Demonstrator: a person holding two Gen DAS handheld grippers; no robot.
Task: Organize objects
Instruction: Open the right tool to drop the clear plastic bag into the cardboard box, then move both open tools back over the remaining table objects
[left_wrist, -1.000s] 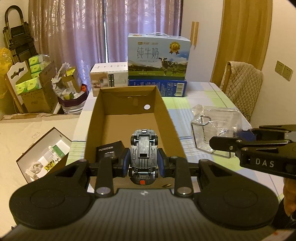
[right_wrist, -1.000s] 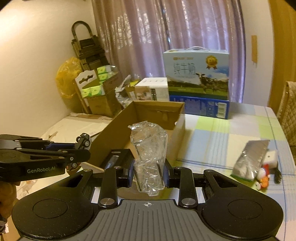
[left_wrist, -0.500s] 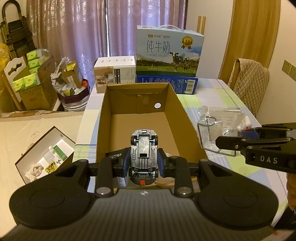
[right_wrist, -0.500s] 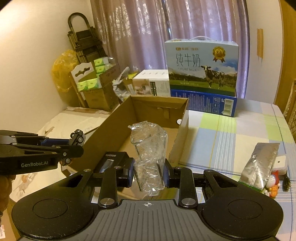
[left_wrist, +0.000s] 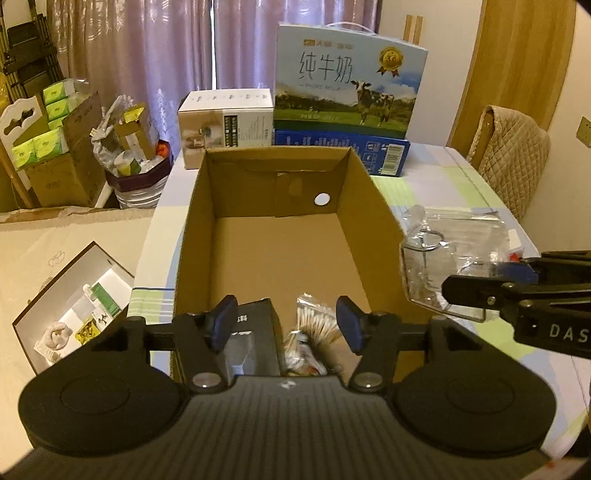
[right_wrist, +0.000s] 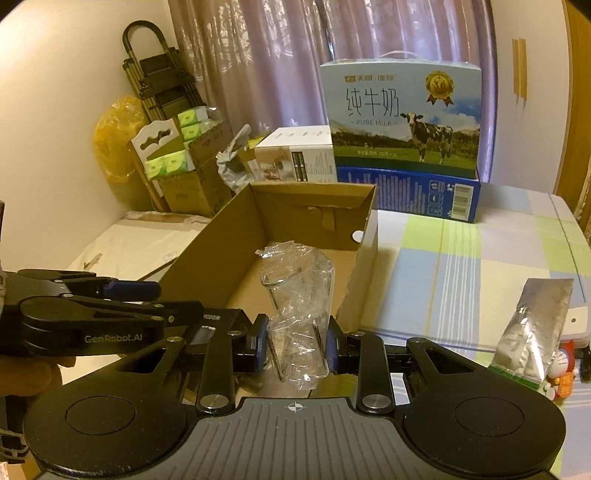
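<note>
My left gripper (left_wrist: 286, 314) stands open over the near end of the open cardboard box (left_wrist: 369, 206), with nothing between its fingers. Below it in the box lie a black carton (left_wrist: 258, 317) and a packet of cotton swabs (left_wrist: 317, 321). The grey toy car is out of sight. My right gripper (right_wrist: 295, 332) is shut on a clear plastic bag (right_wrist: 295, 291) with a metal wire piece inside, held just right of the box's near corner. In the left wrist view the bag (left_wrist: 443, 251) hangs beside the box's right wall.
A milk case (left_wrist: 347, 88) and a white carton (left_wrist: 225, 125) stand behind the box. A silver pouch (right_wrist: 532, 332) and a small toy figure (right_wrist: 561, 365) lie on the checked tablecloth at right. A padded chair (left_wrist: 513, 155) is far right; an open white box (left_wrist: 74, 306) sits on the floor.
My left gripper has opened and the toy car it held is gone from between its fingers. Both grippers have moved closer over the box. The right still holds the bag.
</note>
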